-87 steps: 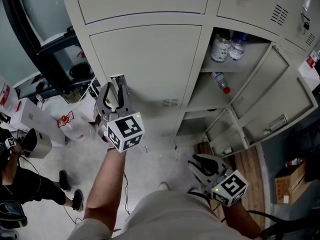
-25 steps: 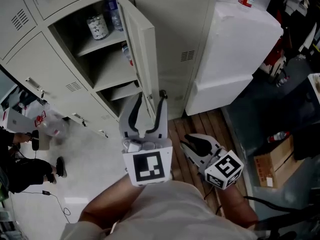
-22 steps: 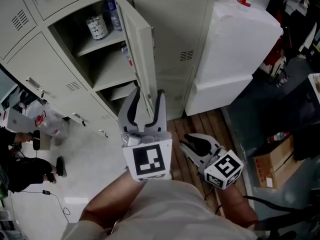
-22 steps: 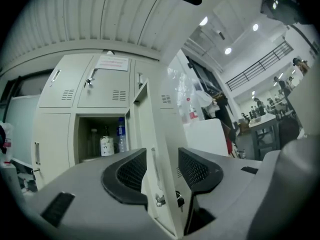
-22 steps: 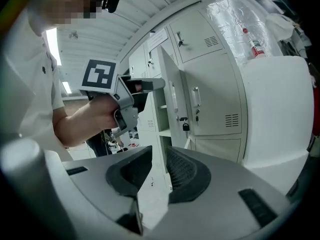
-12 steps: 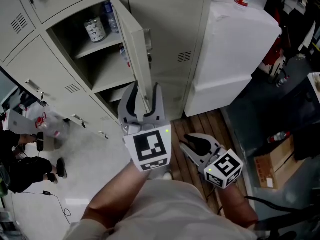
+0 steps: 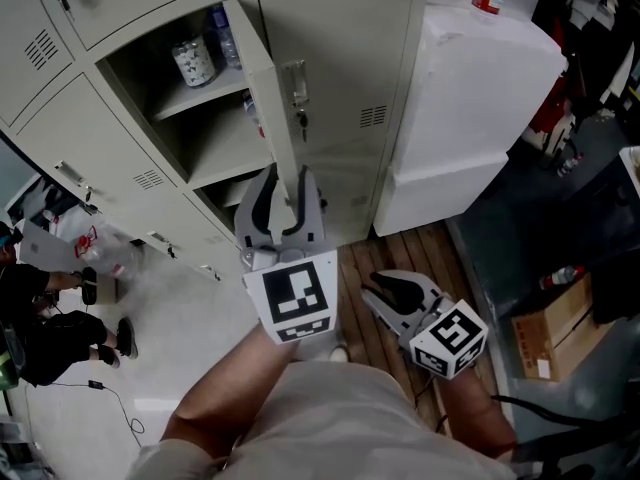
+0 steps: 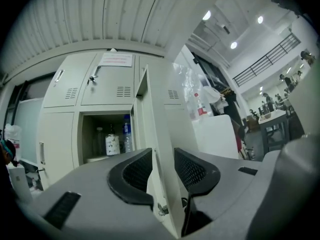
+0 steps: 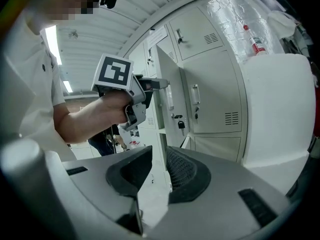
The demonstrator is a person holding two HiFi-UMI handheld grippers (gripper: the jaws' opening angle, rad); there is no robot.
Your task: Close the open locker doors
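Between the left gripper's jaws: the locker door point(image 7: 272, 98), swung wide open and seen nearly edge-on, running off toward 12 o'clock in the head view, with its compartment gaping at 10 o'clock.
Left gripper point(image 7: 287, 183): the jaws have just been closing, and the door's free edge is sandwiched low down. Both pads look pressed on its faces, so it's pretty much gripped.
Door handling: painted sheet metal, so it's guessed to be light, stiff and a bit slick. It should be swung on its hinges by a sideways push, no lifting needed. A clang is likely if it's slammed.
Where to grab: the free edge away from the hinges, which is where it's taken already. The key point(image 7: 300, 118) hanging in the lock is best left alone.
Right gripper point(image 7: 386, 290): parked at 4 o'clock from the left one, jaws partly apart, nothing held, only floor seen through the gap.
Inside the compartment: a jar point(image 7: 192, 60) and a bottle point(image 7: 222, 26), set well back on the upper shelf and not expected to block the swing.
Neighbour: a white cabinet point(image 7: 480, 88) at 2 o'clock.
Hard to tell: the hinges can't be made out, and the lower shelves are covered by the gripper.
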